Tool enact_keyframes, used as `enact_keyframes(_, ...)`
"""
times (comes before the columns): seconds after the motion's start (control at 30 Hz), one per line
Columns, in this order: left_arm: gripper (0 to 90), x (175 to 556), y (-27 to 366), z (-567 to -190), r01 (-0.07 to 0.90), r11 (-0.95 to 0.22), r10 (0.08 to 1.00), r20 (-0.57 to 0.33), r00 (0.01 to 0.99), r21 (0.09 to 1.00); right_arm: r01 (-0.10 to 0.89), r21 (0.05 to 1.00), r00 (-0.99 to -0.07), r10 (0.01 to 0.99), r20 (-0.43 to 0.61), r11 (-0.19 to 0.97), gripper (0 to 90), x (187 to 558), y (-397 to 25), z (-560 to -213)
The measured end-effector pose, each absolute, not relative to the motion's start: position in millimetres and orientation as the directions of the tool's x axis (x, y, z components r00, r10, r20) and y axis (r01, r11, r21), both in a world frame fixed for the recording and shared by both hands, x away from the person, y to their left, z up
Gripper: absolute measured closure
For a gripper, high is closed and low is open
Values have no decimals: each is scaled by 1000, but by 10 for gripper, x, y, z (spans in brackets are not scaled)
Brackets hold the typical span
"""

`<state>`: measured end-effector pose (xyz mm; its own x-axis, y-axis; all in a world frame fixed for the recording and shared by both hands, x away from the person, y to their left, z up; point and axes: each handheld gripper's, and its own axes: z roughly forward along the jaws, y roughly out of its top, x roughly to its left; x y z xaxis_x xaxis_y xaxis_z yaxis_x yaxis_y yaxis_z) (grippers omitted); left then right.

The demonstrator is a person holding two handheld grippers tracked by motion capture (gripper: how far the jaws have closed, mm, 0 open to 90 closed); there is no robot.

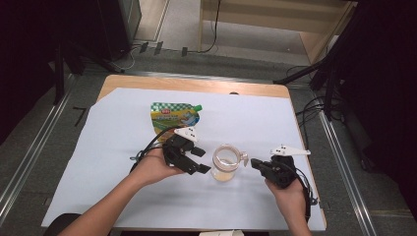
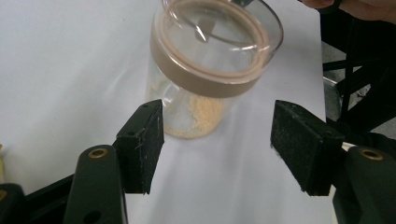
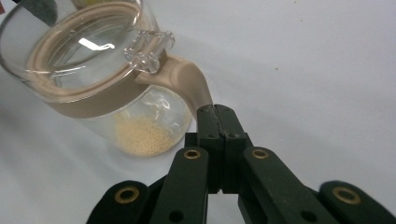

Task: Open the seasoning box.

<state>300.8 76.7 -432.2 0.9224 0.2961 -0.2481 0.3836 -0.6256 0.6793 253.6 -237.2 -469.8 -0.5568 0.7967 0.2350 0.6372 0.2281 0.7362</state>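
The glass jar (image 1: 226,163) stands near the counter's (image 1: 123,201) front edge, between both claws. The right claw (image 3: 215,112) pinches its tan strap (image 3: 187,81). The left claw (image 2: 217,140) is open, just beside it. The pouch's (image 1: 174,117) writing is too small to read.

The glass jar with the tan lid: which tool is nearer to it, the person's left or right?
Right. The right tool is shut on the latch tab of the glass jar; the left tool is open just short of it.

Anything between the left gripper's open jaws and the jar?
Nothing but bare white sheet separates the left gripper from the jar, seen in the left gripper view.
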Motion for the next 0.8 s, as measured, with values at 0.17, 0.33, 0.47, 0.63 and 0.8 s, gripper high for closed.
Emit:
enact_keyframes(0.17, 304, 3046, 671, -4327, 356, -644, 287, -218, 933, 677, 640, 727, -563, 795, 225, 248, 900, 2627, -2312, -4724)
enact_keyframes(0.33, 241, 3077, 585, -4357, 348, -656, 277, -215, 936, 669, 643, 719, -570, 791, 221, 263, 900, 2711, -2283, -4752)
enact_keyframes(0.47, 209, 3084, 516, -4380, 345, -657, 279, -208, 937, 670, 644, 719, -574, 787, 226, 263, 900, 2756, -2280, -4764)
enact_keyframes(0.63, 210, 3089, 447, -4412, 327, -672, 269, -192, 944, 665, 646, 714, -573, 789, 222, 269, 900, 2760, -2273, -4773)
enact_keyframes(0.8, 200, 3072, 383, -4442, 309, -682, 263, -172, 949, 663, 648, 714, -568, 792, 222, 264, 900, 2750, -2269, -4771)
